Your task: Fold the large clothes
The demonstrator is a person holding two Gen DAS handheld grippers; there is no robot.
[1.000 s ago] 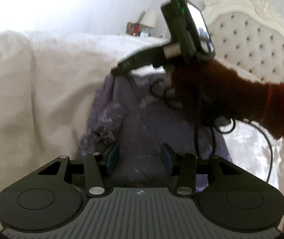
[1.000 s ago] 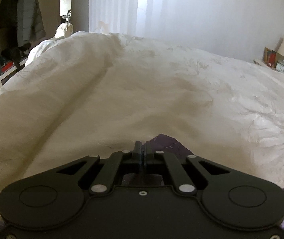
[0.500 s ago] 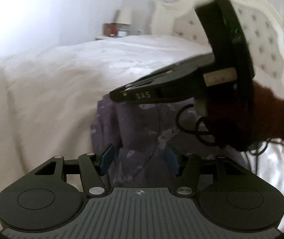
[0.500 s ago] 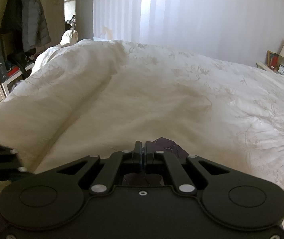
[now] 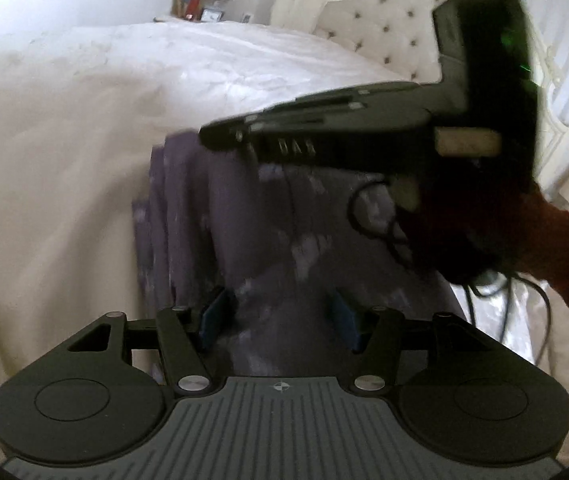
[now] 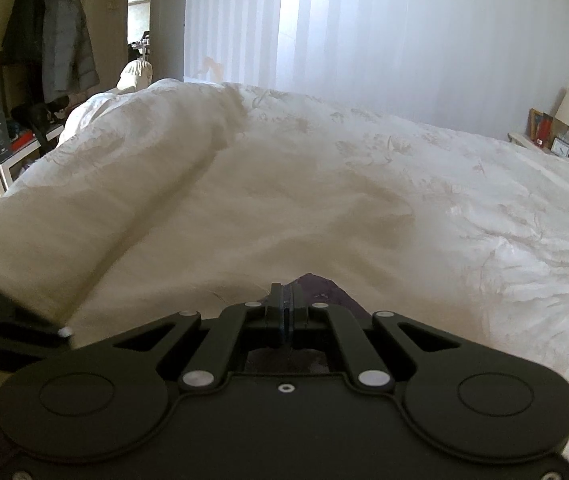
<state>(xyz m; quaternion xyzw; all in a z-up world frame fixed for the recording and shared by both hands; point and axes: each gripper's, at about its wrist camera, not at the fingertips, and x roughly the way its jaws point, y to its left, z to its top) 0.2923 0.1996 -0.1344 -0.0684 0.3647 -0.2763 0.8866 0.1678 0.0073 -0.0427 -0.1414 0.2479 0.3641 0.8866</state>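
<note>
In the left wrist view, the left gripper [image 5: 278, 316] hangs low over the purple garment [image 5: 244, 216], its blue-padded jaws part open with cloth showing between them, but the pads do not press on it; they have just been opening. The garment lies on the white duvet [image 5: 64, 160], a thin, limp fabric with pale blotches, gathered into long soft ridges on its left side. Above it, on the headboard [image 5: 384, 28] side, the right gripper [image 5: 208, 138] reaches in, its tip at the garment's far edge, with a hand [image 5: 456, 232] in a rust-red sleeve behind it. The step in hand looks like a fold in progress: one end is pinned by the right while the left readies a fresh grip. The next move likely calls for closing the left jaws on a clean edge, not on bunched layers.

In the right wrist view, the right gripper [image 6: 286, 300] has its jaws pressed tight together on a dark purple corner of the garment [image 6: 316, 284], which peeks out just beyond the tips. The duvet [image 6: 284, 180] beyond the garment is puffy, creased and faintly embroidered.
</note>
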